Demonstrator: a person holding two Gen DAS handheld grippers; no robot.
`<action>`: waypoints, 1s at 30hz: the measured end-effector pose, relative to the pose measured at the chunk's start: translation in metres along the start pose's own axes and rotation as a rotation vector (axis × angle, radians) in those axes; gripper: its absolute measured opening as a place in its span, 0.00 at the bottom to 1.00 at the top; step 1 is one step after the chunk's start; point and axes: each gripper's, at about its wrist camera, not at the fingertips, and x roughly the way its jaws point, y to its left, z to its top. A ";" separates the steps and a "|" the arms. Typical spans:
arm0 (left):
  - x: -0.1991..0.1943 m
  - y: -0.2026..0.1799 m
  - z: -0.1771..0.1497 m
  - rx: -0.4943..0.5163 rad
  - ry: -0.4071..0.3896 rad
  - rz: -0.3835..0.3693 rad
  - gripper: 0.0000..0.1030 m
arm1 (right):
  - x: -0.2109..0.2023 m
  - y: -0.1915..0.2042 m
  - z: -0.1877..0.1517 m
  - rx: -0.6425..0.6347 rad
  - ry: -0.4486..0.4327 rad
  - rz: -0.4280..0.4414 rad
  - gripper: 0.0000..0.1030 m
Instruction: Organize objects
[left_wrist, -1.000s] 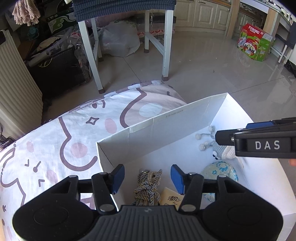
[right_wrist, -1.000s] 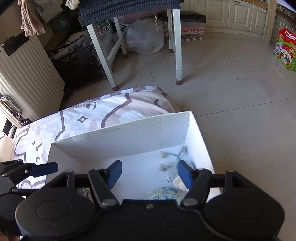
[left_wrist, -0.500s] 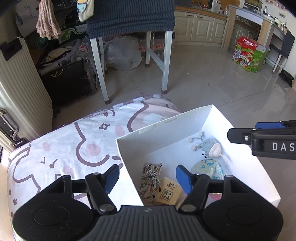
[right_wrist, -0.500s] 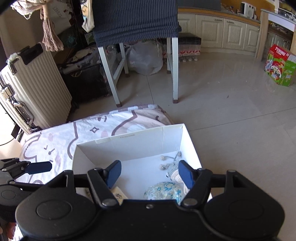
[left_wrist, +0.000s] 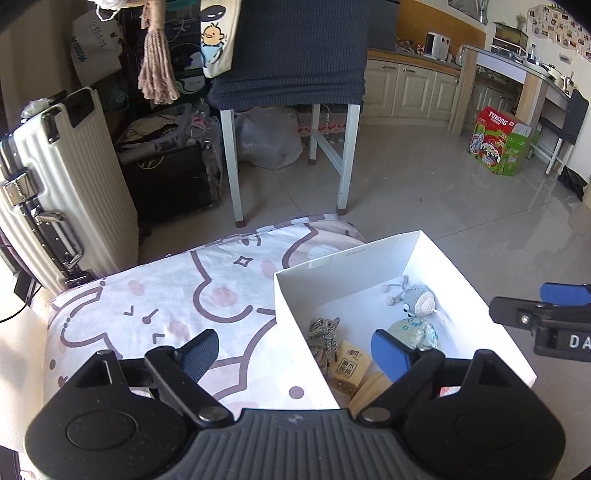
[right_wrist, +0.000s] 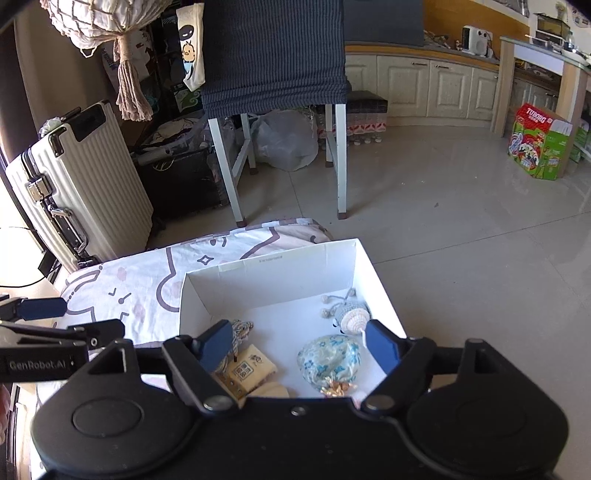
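Cartoon-print sheet under white box, long axis toward tiled floor; left claw, right claw opening, empty.

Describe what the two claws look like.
Both match: a black plastic body with ribbed centre, two round side housings, black linkage arms and blue finger pads. The left claw shows "GenRobot.AI" on its side in the right view; the right claw shows white "DA" letters in the left view.

Box: white, open-topped, set on printed bedding.
Contents: rope bundle, tan packet, floral pouch, knitted toy.
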 end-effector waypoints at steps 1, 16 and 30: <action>-0.004 0.002 -0.003 0.000 -0.006 0.003 0.89 | -0.005 0.001 -0.003 -0.004 -0.007 -0.005 0.84; -0.040 0.026 -0.061 -0.031 -0.025 -0.018 0.96 | -0.056 0.009 -0.056 -0.018 -0.076 -0.031 0.97; -0.045 0.030 -0.087 -0.019 -0.033 -0.020 1.00 | -0.054 0.017 -0.089 -0.048 -0.081 -0.077 1.00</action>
